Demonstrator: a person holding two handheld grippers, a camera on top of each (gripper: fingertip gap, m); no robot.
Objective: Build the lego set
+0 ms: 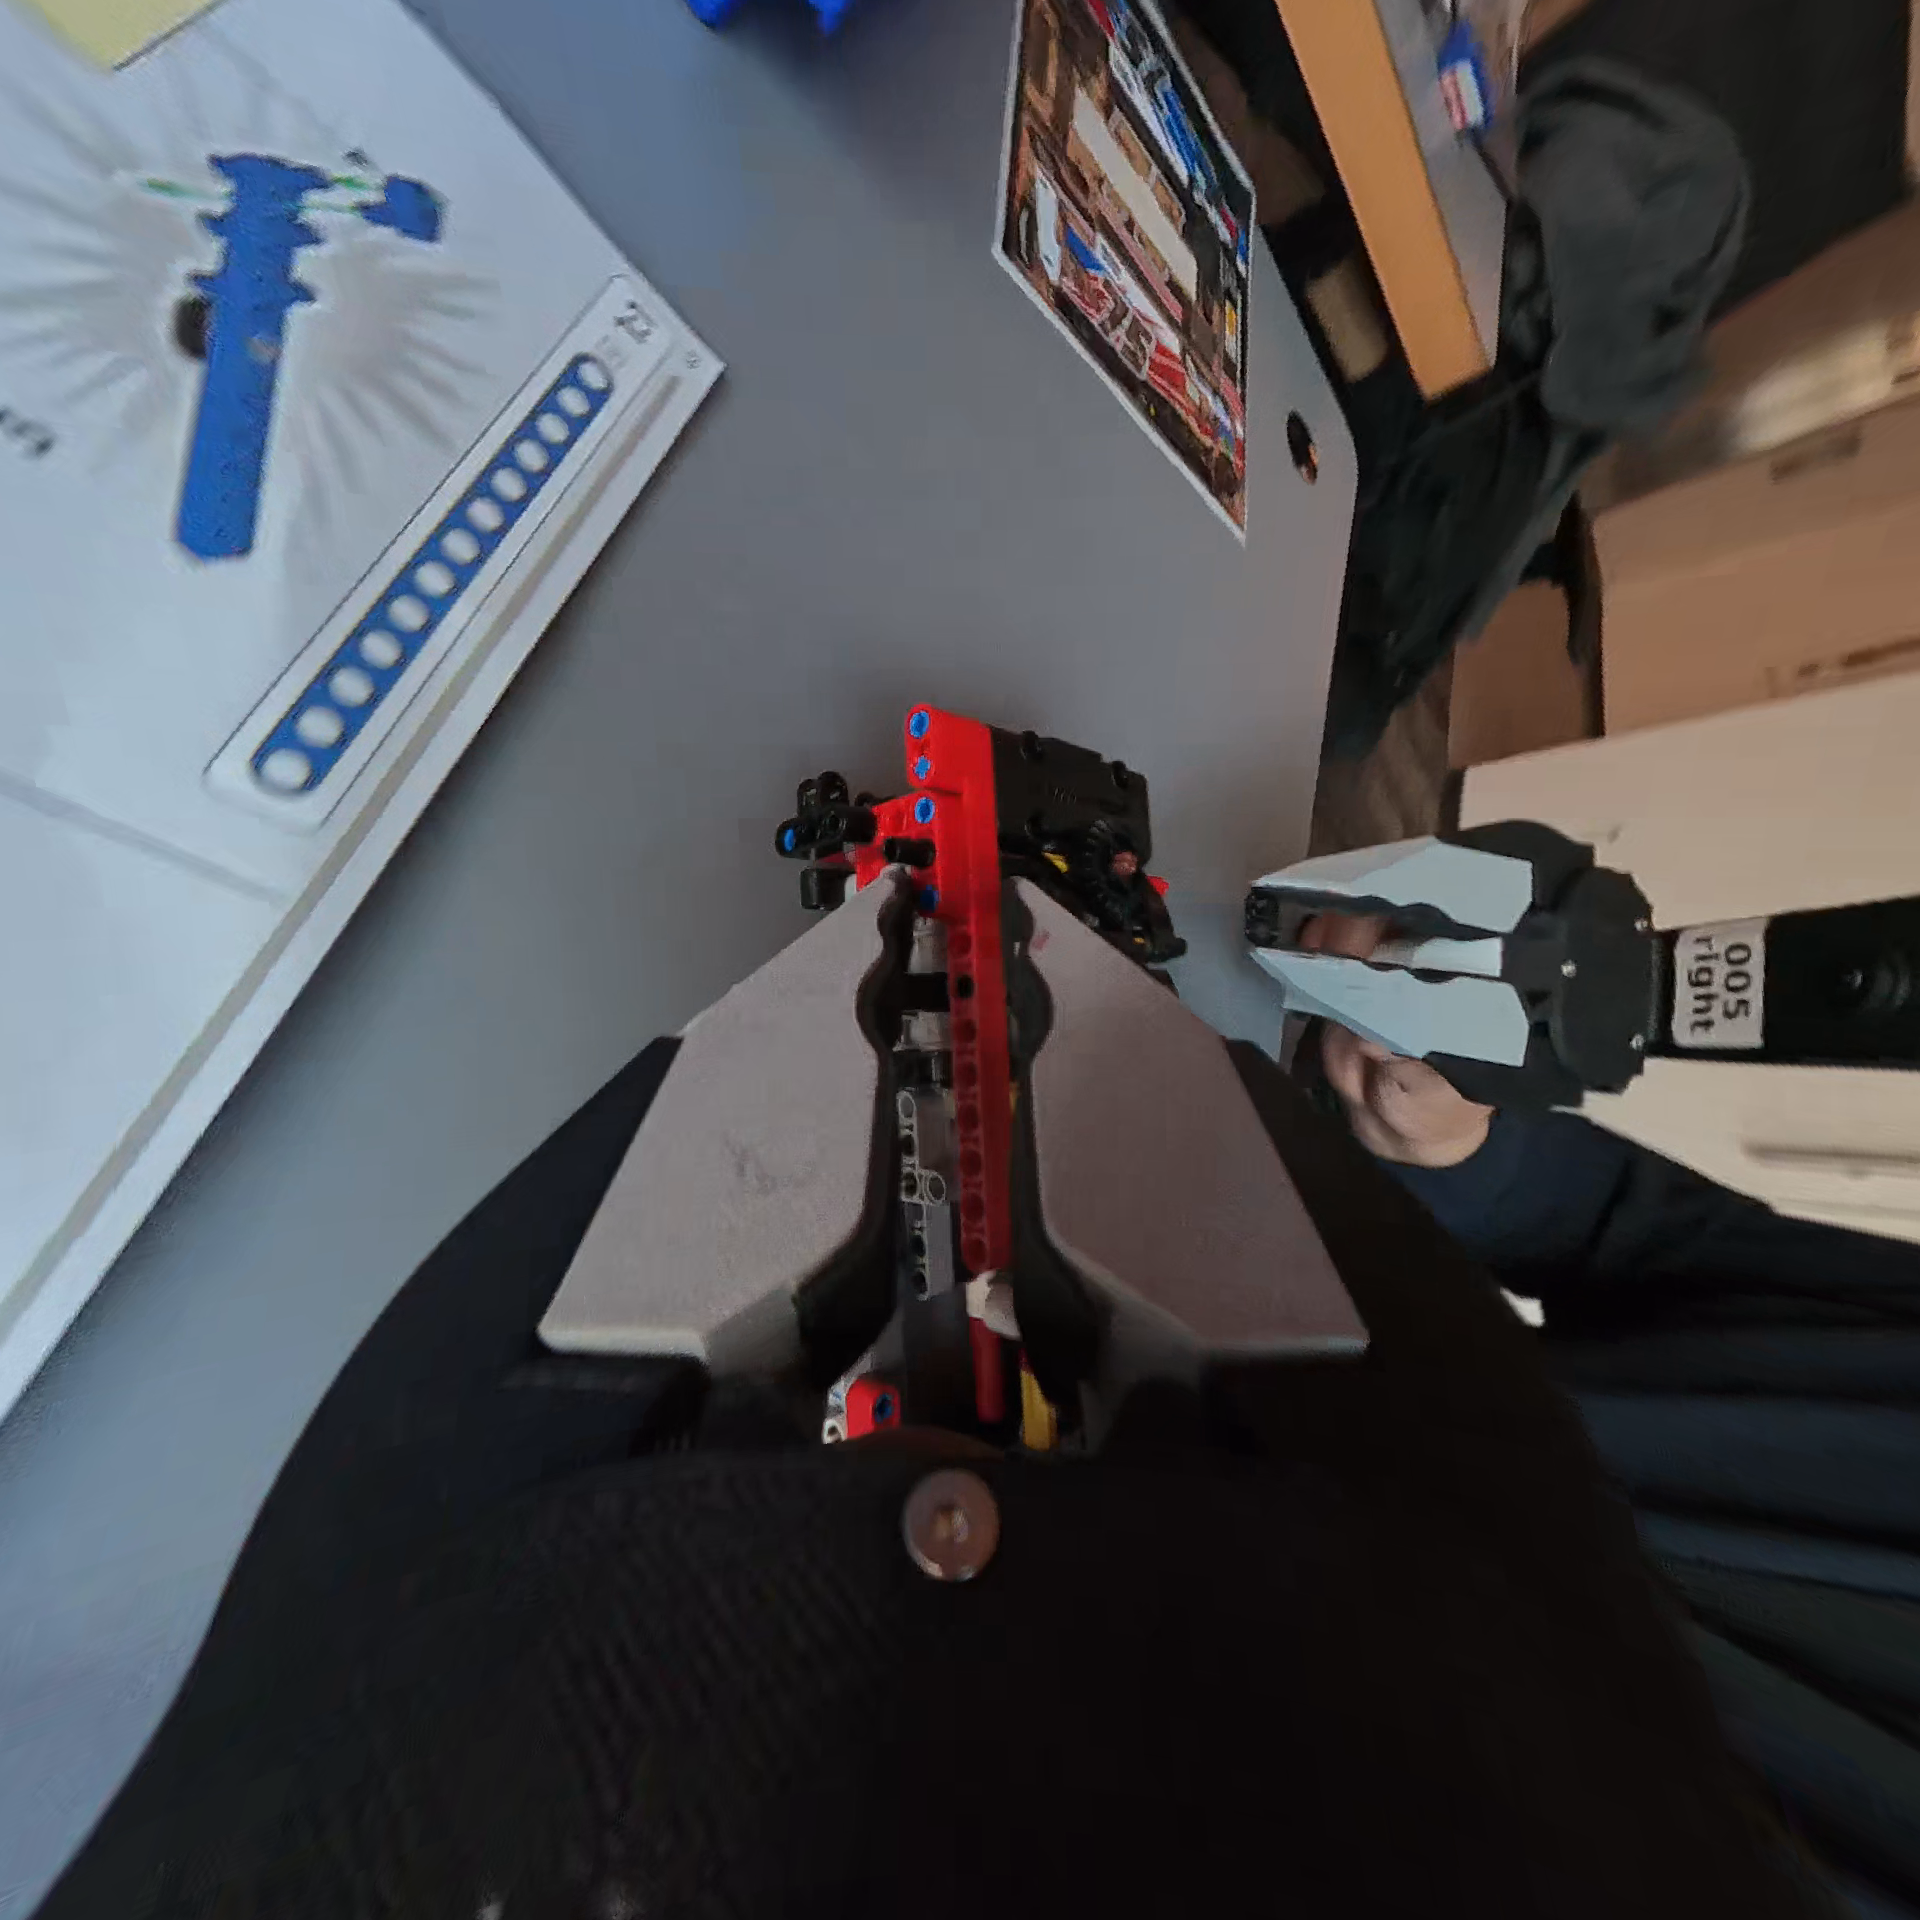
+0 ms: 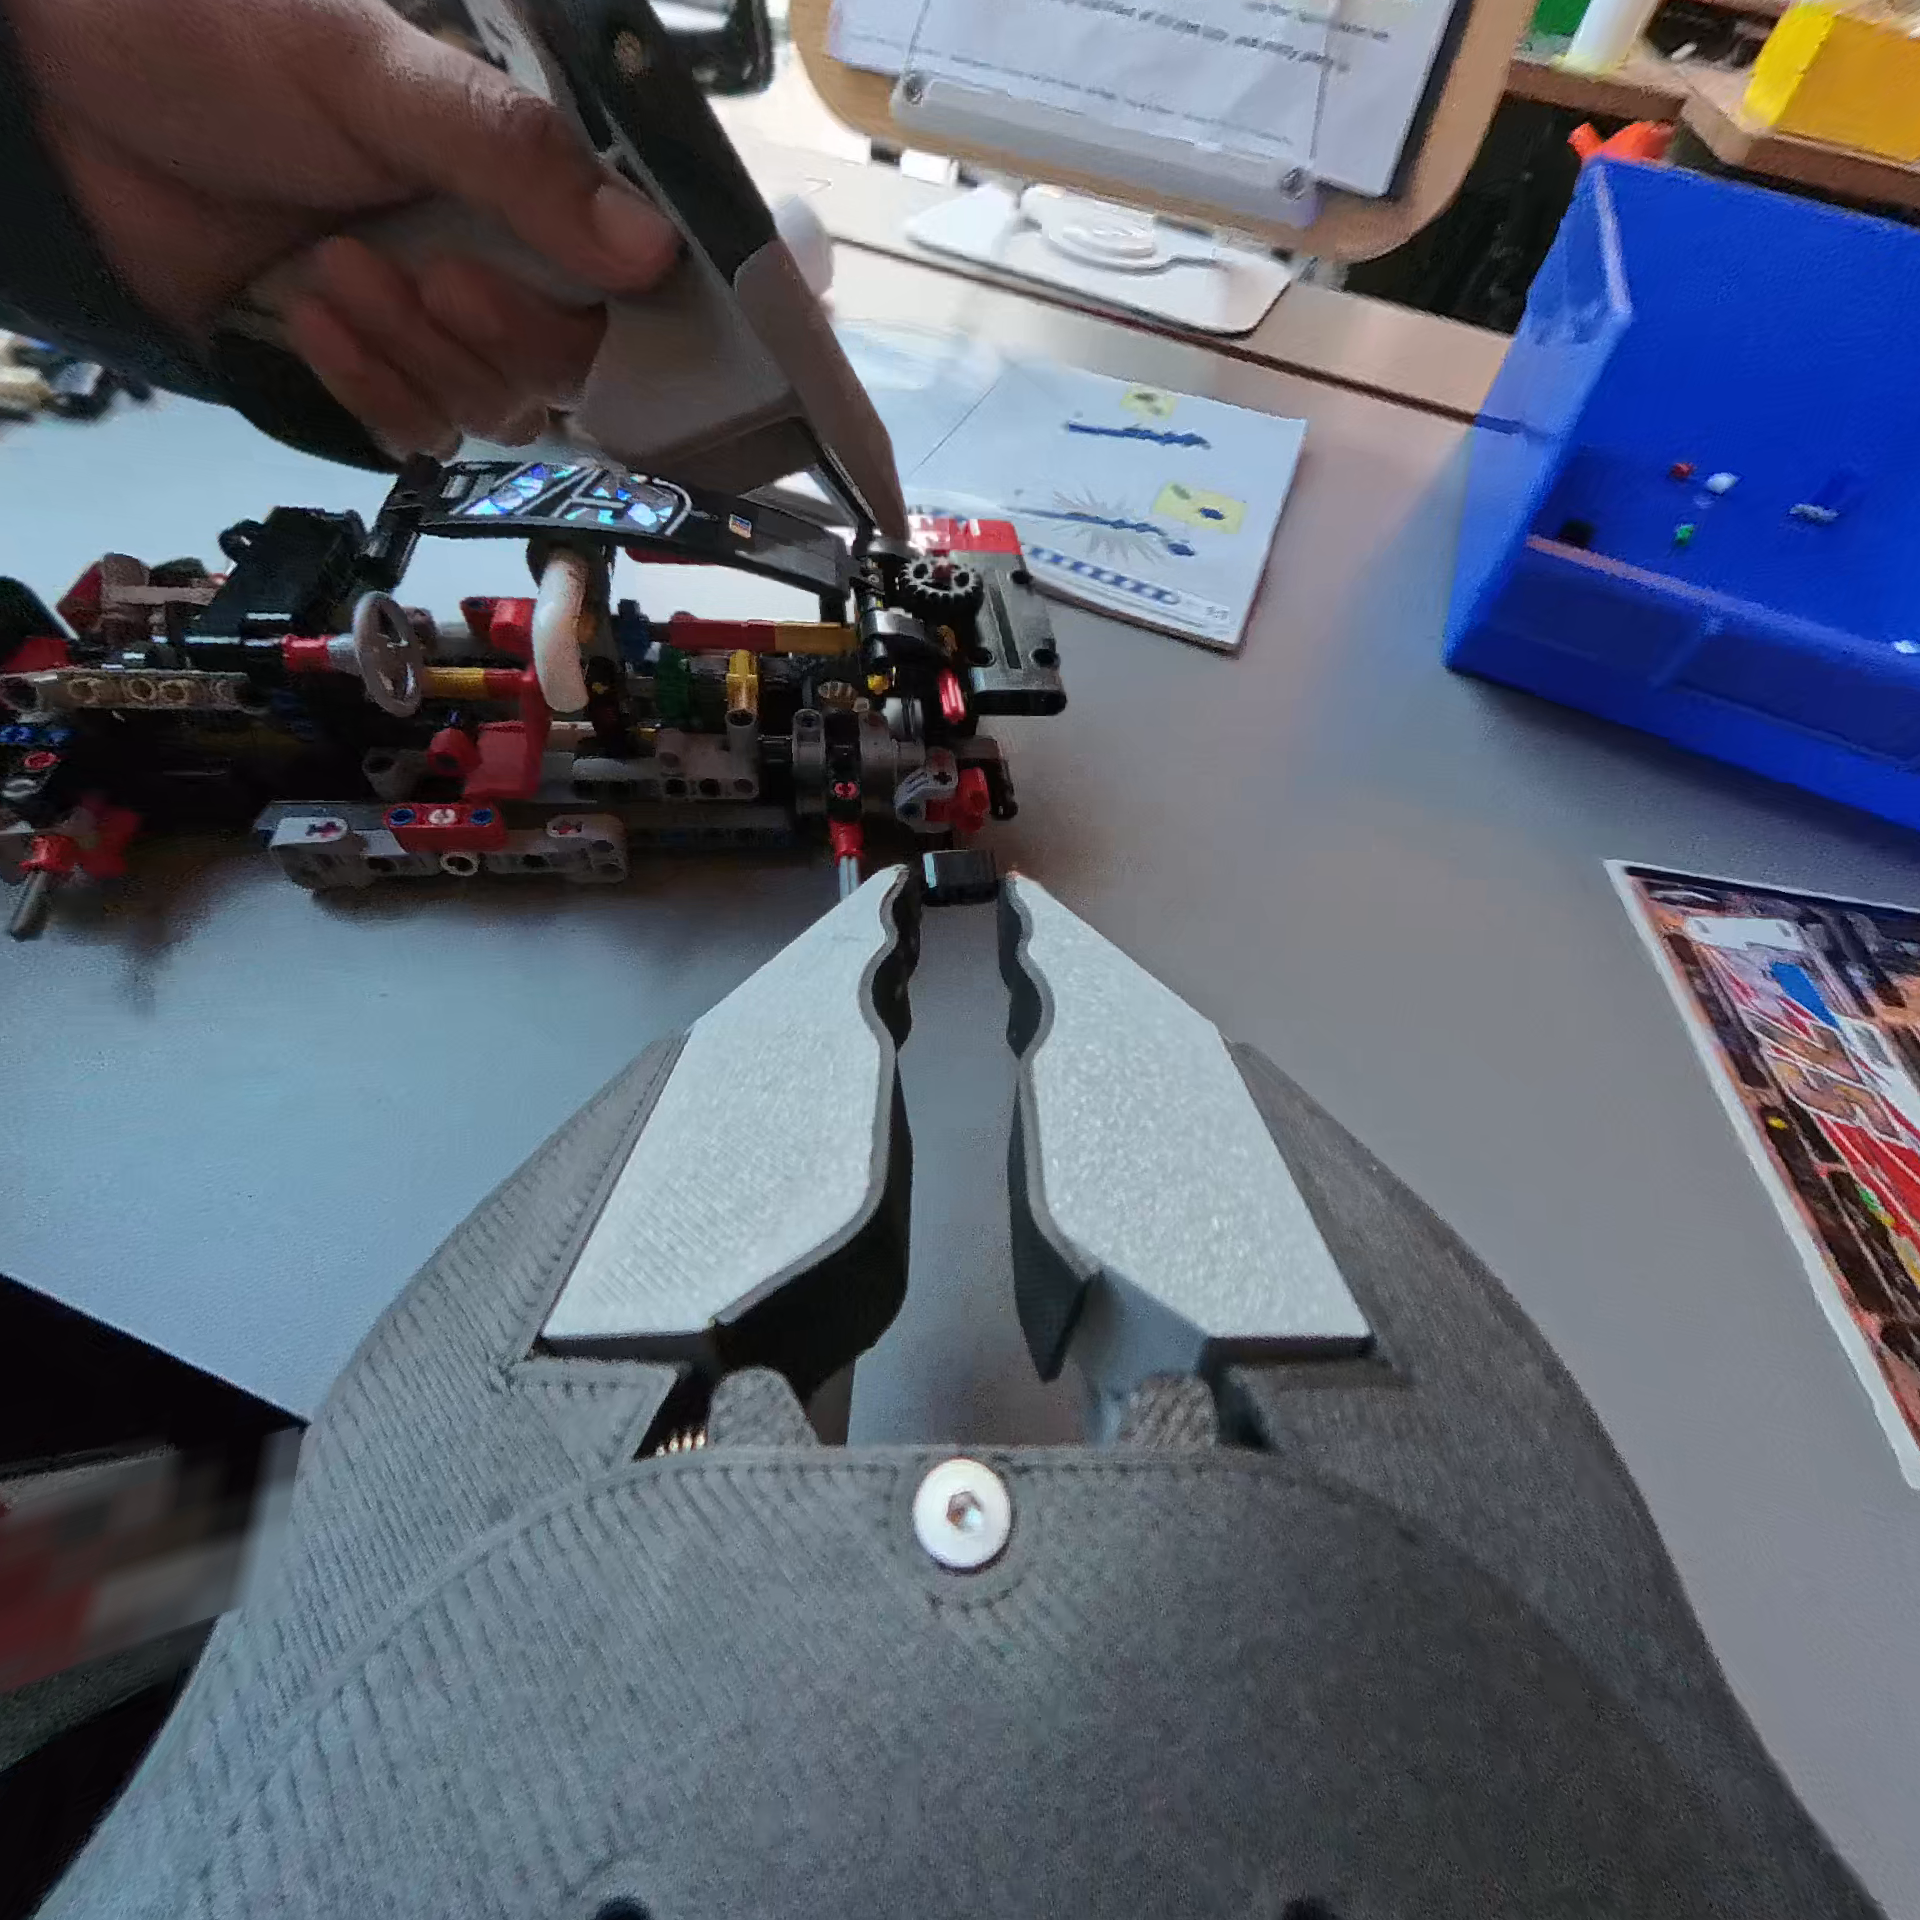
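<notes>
The blue bin (image 2: 1704, 582) is running off the right edge, its small loose bits (image 2: 1714, 483) too tiny to identify.

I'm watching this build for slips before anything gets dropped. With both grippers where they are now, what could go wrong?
1. The right gripper pinches a small black piece only at its very fingertips; it could pop out and skitter across the table.
2. The left gripper clamps the red beam of the model; a twist might pry joints loose.
3. The model's front end lies near the table edge, so a push could send it off.
</notes>
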